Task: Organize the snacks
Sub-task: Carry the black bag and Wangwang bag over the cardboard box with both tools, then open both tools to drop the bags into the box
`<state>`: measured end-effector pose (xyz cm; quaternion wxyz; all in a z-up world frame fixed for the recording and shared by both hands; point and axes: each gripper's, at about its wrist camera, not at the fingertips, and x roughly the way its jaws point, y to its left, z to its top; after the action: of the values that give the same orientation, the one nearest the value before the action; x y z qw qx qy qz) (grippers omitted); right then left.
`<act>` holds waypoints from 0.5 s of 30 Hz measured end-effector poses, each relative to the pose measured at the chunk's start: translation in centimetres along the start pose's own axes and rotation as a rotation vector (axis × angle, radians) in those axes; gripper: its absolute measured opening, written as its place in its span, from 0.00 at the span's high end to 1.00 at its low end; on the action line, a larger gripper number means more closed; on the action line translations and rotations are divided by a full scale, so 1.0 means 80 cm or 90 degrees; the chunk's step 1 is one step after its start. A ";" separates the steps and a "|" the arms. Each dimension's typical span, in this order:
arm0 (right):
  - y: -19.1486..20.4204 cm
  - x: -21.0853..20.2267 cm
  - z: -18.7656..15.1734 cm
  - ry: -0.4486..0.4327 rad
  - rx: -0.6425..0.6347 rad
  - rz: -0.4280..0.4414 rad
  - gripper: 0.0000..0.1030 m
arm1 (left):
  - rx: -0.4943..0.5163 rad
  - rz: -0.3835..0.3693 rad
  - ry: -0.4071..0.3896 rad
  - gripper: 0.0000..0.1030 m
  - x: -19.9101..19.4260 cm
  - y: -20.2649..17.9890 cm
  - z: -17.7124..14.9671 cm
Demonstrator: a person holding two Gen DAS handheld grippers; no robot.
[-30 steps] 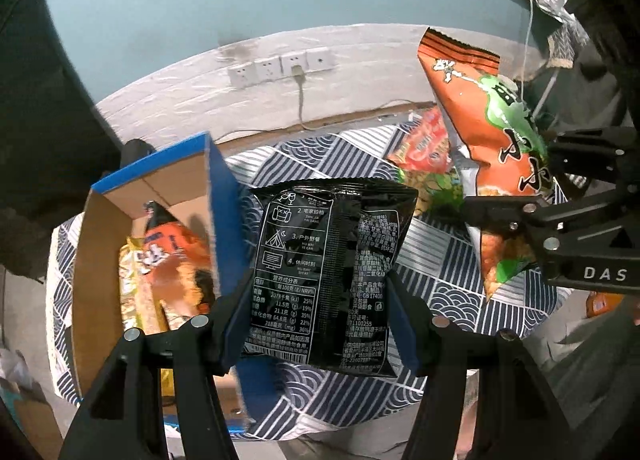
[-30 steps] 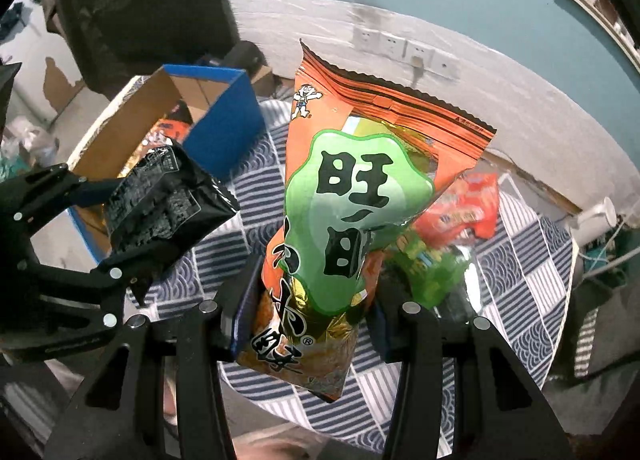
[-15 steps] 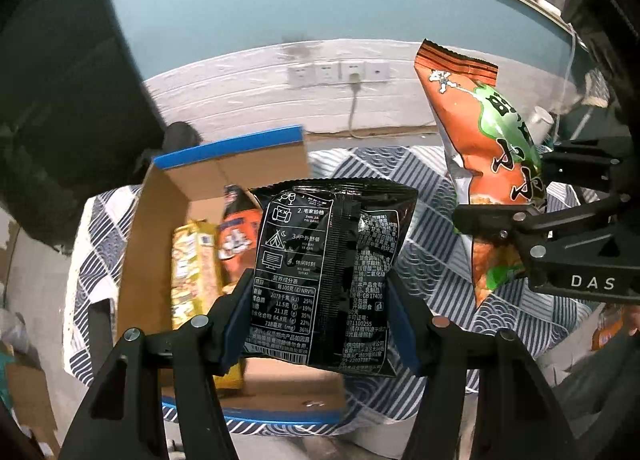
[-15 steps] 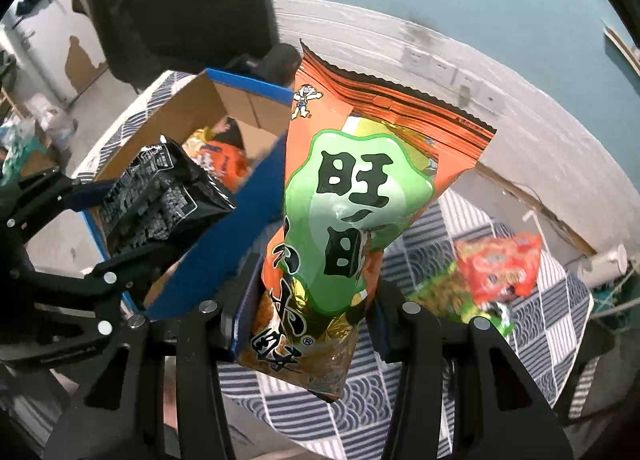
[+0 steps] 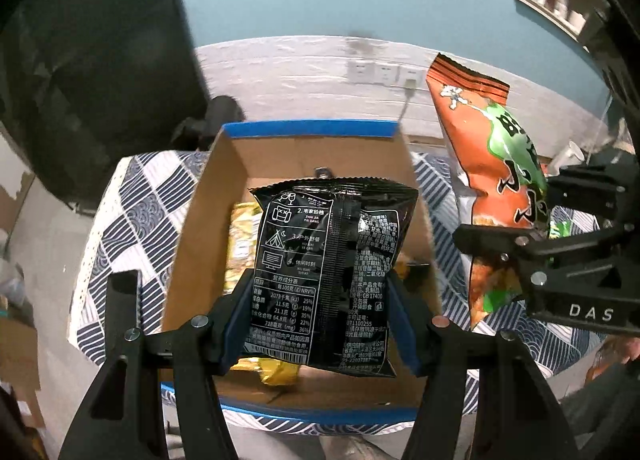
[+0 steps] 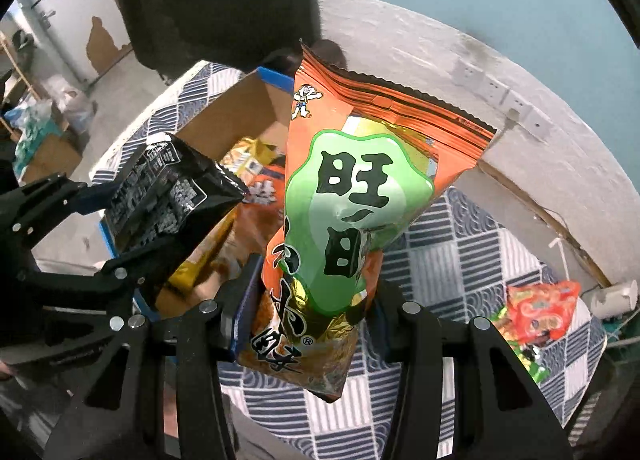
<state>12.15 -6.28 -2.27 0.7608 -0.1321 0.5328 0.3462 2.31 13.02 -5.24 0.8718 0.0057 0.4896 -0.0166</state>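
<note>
My left gripper is shut on a black snack bag and holds it upright above the open cardboard box with blue rim. Yellow snack packs lie inside the box. My right gripper is shut on an orange and green snack bag, held upright just right of the box. The orange bag also shows in the left wrist view, and the black bag in the right wrist view. The box holds yellow and orange packs.
The box stands on a table with a blue and white patterned cloth. A red snack pack and a green one lie at the table's right end. A white wall with sockets is behind. A dark chair stands at the left.
Both grippers have moved left with their bags. The black bag now hangs over the open box, which has come to the middle of the left wrist view. The orange bag is closer to the box.
</note>
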 end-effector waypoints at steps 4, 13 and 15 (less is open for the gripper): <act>0.017 0.010 0.014 0.007 -0.007 0.008 0.55 | -0.013 0.009 -0.004 0.39 -0.004 0.015 -0.002; 0.054 0.033 0.038 0.023 -0.032 0.007 0.55 | -0.036 0.023 0.006 0.39 0.002 0.048 -0.010; 0.059 0.040 0.039 0.028 -0.034 0.006 0.55 | -0.048 0.022 0.010 0.39 0.006 0.055 -0.012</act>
<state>11.89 0.15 -3.10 0.7432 -0.1579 0.5407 0.3610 1.93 17.42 -6.16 0.8676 -0.0185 0.4967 0.0167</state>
